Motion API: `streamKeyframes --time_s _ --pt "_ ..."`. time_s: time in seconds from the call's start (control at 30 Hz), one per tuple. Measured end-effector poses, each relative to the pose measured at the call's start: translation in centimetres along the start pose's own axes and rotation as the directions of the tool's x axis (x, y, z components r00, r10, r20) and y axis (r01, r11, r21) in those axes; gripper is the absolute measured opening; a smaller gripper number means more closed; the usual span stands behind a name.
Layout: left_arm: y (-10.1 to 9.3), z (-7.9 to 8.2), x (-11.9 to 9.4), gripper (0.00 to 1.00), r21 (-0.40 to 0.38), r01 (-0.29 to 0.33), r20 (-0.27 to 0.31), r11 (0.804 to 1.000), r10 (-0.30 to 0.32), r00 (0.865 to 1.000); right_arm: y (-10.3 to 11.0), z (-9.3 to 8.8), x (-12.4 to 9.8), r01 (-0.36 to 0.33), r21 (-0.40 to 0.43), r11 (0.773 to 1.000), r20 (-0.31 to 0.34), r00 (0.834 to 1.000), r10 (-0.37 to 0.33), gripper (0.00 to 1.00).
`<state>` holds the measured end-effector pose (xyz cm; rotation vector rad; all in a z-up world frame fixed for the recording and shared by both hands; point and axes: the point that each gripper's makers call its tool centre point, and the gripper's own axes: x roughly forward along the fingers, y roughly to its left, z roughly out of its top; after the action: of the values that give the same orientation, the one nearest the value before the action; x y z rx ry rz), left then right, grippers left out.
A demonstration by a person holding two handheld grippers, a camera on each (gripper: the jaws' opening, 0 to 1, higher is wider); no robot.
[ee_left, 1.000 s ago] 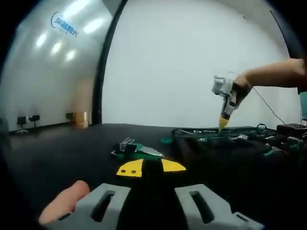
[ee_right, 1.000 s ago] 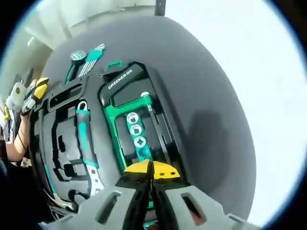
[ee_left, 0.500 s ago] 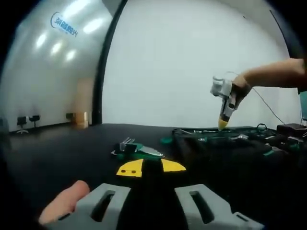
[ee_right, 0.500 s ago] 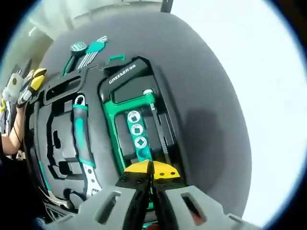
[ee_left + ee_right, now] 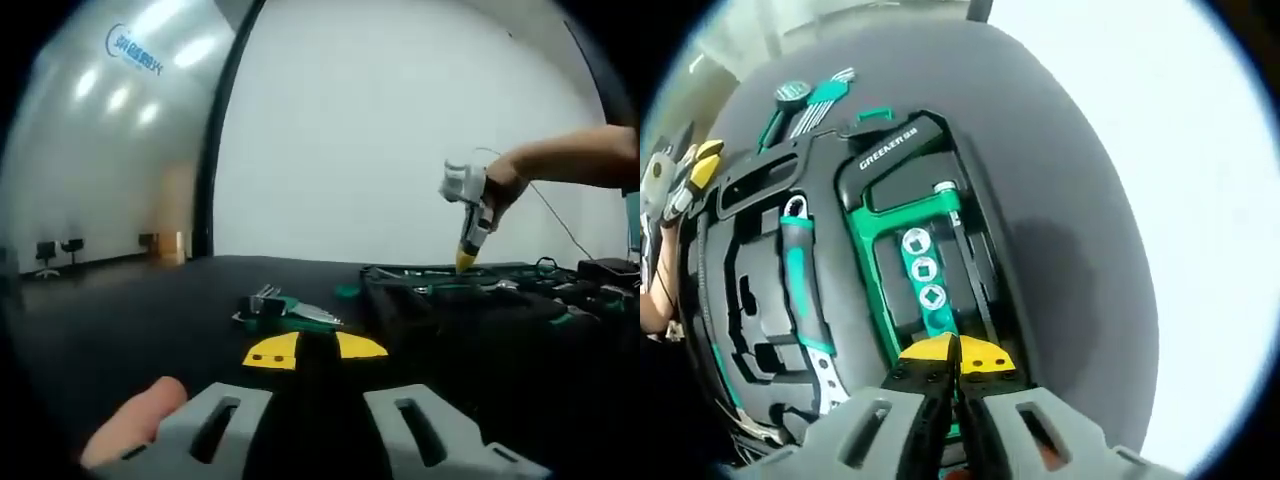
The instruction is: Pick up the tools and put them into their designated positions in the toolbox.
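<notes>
The open black toolbox (image 5: 750,180) lies under my right gripper (image 5: 958,357), whose yellow-tipped jaws are shut with nothing visible between them. In its moulded slots rest a green hacksaw (image 5: 912,262) and a green-handled wrench (image 5: 800,290). Loose green tools with a set of hex keys (image 5: 816,98) lie on the dark table beyond the box. At table level, my left gripper (image 5: 316,348) sits shut, facing those loose tools (image 5: 282,312). To the right stands the toolbox (image 5: 480,300), with the right gripper (image 5: 467,258) held over it by a hand.
The left gripper (image 5: 690,180) sits at the far left edge of the right gripper view. A fingertip (image 5: 135,432) rests beside my left jaws. Cables and dark items (image 5: 600,275) lie past the toolbox. The black tabletop (image 5: 1080,250) runs to a white wall.
The right gripper view has drifted slightly over the toolbox. In the left gripper view the right gripper barely shifts; no tool has moved.
</notes>
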<state>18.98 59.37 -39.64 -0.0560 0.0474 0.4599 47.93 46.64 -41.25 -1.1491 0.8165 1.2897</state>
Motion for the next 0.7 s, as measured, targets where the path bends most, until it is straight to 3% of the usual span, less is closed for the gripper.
streamKeyframes --time_s 0.07,0.13,0.17,0.2,0.23,0.3,0.37,0.43,0.5,0.63,0.7 --pt "0.0 0.0 0.0 0.14 -0.002 0.003 -0.003 1.0 -0.003 1.0 0.1 0.0 -0.1 0.001 -0.006 1.0 0.019 1.0 -0.001 0.0" --pt "0.0 -0.1 0.1 0.14 -0.004 0.007 -0.006 1.0 -0.007 1.0 0.1 -0.1 -0.8 -0.049 -0.004 0.999 0.067 0.996 0.05 0.0" --pt "0.0 -0.1 0.1 0.14 -0.007 0.01 -0.007 1.0 -0.01 1.0 -0.7 0.0 -2.0 -0.056 0.087 0.995 0.104 0.993 0.047 0.0" --pt "0.0 -0.1 0.1 0.14 -0.009 0.012 -0.008 1.0 -0.012 1.0 -2.1 0.7 -3.6 -0.034 0.219 0.975 0.174 0.985 -0.005 0.0" --pt "0.0 -0.1 0.1 0.14 -0.01 0.013 -0.009 1.0 -0.013 1.0 -2.8 1.0 -5.4 -0.044 0.277 0.96 0.226 0.974 -0.02 0.0" --pt "0.0 -0.1 0.1 0.14 -0.008 0.01 -0.009 1.0 -0.011 1.0 -3.3 0.6 -9.1 -0.025 0.188 0.982 0.313 0.949 -0.036 0.01" --pt "0.1 -0.1 0.1 0.14 -0.008 0.008 -0.01 1.0 -0.008 1.0 -2.9 -1.3 -13.1 0.048 0.07 0.996 0.333 0.94 -0.069 0.09" --pt "0.1 -0.2 0.2 0.14 -0.011 0.007 -0.014 1.0 -0.008 1.0 -0.6 -4.6 -15.7 0.045 0.039 0.998 0.307 0.95 -0.055 0.14" --pt "0.2 -0.2 0.3 0.14 -0.014 0.008 -0.017 1.0 -0.008 1.0 2.2 -7.5 -17.9 0.057 -0.015 0.998 0.328 0.943 -0.049 0.16" --pt "0.1 -0.2 0.2 0.14 -0.02 0.009 -0.019 1.0 -0.01 1.0 7.0 -12.2 -20.1 0.056 -0.121 0.991 0.349 0.937 -0.01 0.12" --pt "-0.1 -0.2 0.0 0.14 -0.023 0.012 -0.02 1.0 -0.012 1.0 9.2 -14.8 -20.1 0.015 -0.158 0.987 0.316 0.948 0.036 0.11"
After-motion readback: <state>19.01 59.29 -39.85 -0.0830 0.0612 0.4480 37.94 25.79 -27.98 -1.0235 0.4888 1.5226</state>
